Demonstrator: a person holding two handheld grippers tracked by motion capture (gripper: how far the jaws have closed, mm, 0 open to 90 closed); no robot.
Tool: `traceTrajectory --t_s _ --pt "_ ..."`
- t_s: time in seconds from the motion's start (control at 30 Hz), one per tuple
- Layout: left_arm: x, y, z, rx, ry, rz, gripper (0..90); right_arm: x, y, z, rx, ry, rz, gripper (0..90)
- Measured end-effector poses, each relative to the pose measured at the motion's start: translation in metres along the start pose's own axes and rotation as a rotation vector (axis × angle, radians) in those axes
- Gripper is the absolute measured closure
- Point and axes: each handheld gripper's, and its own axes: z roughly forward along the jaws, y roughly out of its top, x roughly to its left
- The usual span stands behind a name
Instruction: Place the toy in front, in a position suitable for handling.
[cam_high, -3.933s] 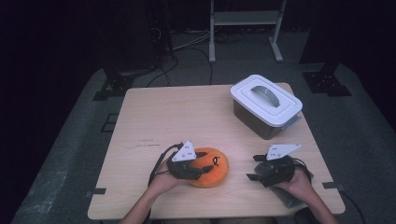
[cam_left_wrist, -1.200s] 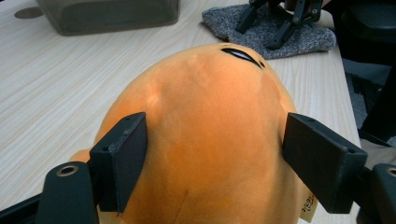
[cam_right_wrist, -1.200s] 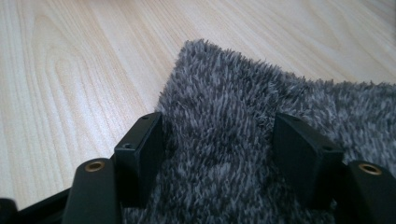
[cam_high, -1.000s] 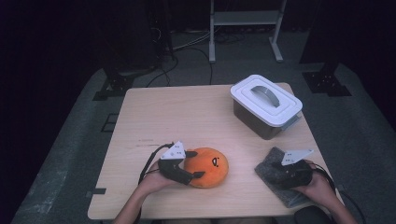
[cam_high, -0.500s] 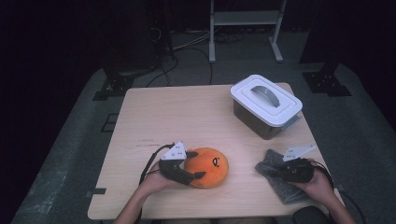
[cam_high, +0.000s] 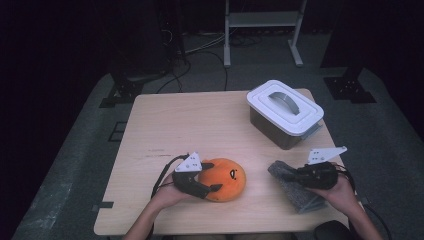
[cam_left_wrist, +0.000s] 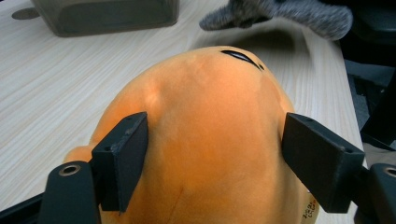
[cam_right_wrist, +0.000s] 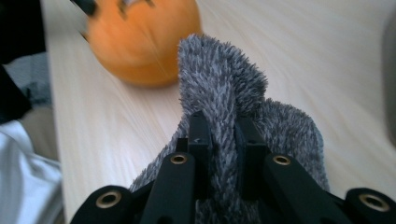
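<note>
Two hand-held grippers at work on a pale wood counter (cam_high: 200, 120): one straddles an orange plush toy, the other pinches a grey fuzzy cloth.

The left hand-held gripper (cam_high: 212, 189) has its jaws apart around the round orange plush toy (cam_high: 227, 177), a pad against each flank; how firmly they press is hard to judge. The right hand-held gripper (cam_high: 292, 176) has its jaws together, clamped on a ridge of the shaggy grey cloth (cam_right_wrist: 224, 93), which bunches up between them. The toy's dark stitched face marking sits on the side away from the left jaws. Beyond both stands a white-lidded box (cam_high: 285, 112). The far part of the cloth lies partly under the right hand; the toy is blurred in the right gripper view.
</note>
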Motion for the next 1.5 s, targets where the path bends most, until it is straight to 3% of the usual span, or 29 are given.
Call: traceTrajectory --t_s 0.23,0.37,0.6,0.9,1.13,1.27,1.5 --pt "-0.002 0.002 0.002 0.004 0.008 0.011 23.5 0.027 0.045 0.018 -0.067 0.091 -0.108 78.5" --pt "-0.002 0.003 0.003 0.010 0.014 0.017 23.8 0.035 0.059 0.031 -0.071 0.120 -0.147 78.4" --pt "-0.004 0.005 0.004 0.013 0.018 0.028 23.9 0.051 0.085 0.069 -0.042 0.181 -0.212 78.4" --pt "-0.002 0.004 0.003 0.014 0.013 0.022 23.8 0.056 0.087 0.091 0.011 0.191 -0.241 78.1" --pt "0.002 0.004 -0.008 0.018 -0.009 0.065 23.0 0.056 0.081 0.093 0.010 0.194 -0.235 78.0" --pt "0.007 -0.001 -0.021 0.023 -0.008 0.059 23.1 0.054 0.078 0.093 0.005 0.192 -0.233 77.9" --pt "0.007 -0.004 -0.020 0.046 -0.011 0.057 25.7 0.052 0.073 0.091 0.001 0.190 -0.224 77.9"
